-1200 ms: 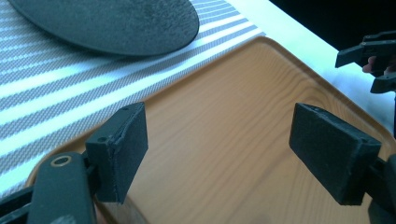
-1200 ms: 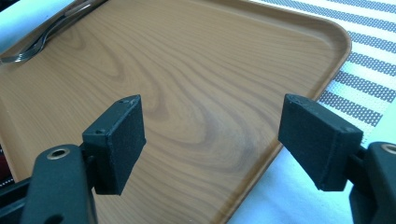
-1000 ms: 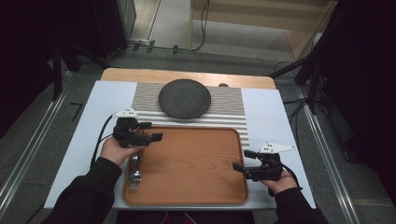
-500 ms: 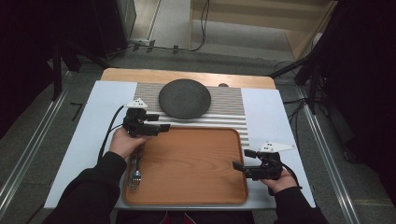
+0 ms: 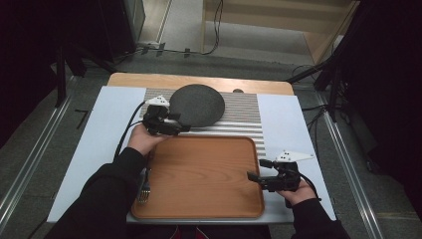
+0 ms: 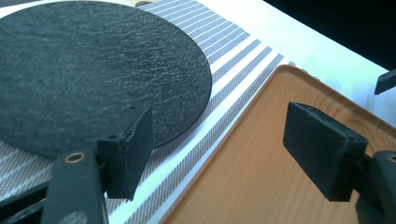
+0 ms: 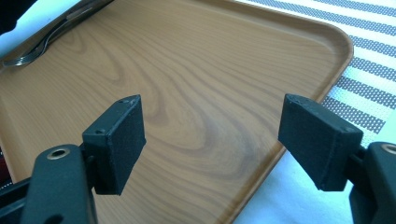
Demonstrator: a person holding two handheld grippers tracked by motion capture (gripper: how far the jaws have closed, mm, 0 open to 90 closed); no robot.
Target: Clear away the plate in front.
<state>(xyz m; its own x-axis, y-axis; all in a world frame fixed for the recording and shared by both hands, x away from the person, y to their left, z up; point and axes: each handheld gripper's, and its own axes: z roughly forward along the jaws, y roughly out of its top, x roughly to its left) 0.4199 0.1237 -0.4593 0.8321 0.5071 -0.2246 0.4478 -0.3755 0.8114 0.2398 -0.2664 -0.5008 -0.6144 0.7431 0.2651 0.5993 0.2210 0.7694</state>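
Note:
A dark round plate [image 5: 199, 104] lies on a striped placemat [image 5: 244, 112] at the back of the table. A wooden tray [image 5: 204, 174] sits in front of it, with a fork [image 5: 144, 189] on its left edge. My left gripper [image 5: 183, 125] hovers at the plate's near-left rim, over the tray's back left corner. Its jaws have just been closing a little but stand open, with nothing between them. In the left gripper view, the left gripper [image 6: 219, 149] frames the plate [image 6: 84, 74] and the tray [image 6: 261, 154]. My right gripper [image 5: 256, 169] is open over the tray's right edge.
The right gripper view looks across the bare tray [image 7: 187, 70] past the open right gripper [image 7: 210, 140] to the fork [image 7: 42, 44] at its far side and the placemat [image 7: 364, 70]. A white mat [image 5: 99, 144] covers the table. A metal rail [image 5: 30, 164] runs along each side.
My left gripper has moved from the tray's left side, near the fork, away from the person and rightward to the plate's near rim. The right gripper has stayed in place.

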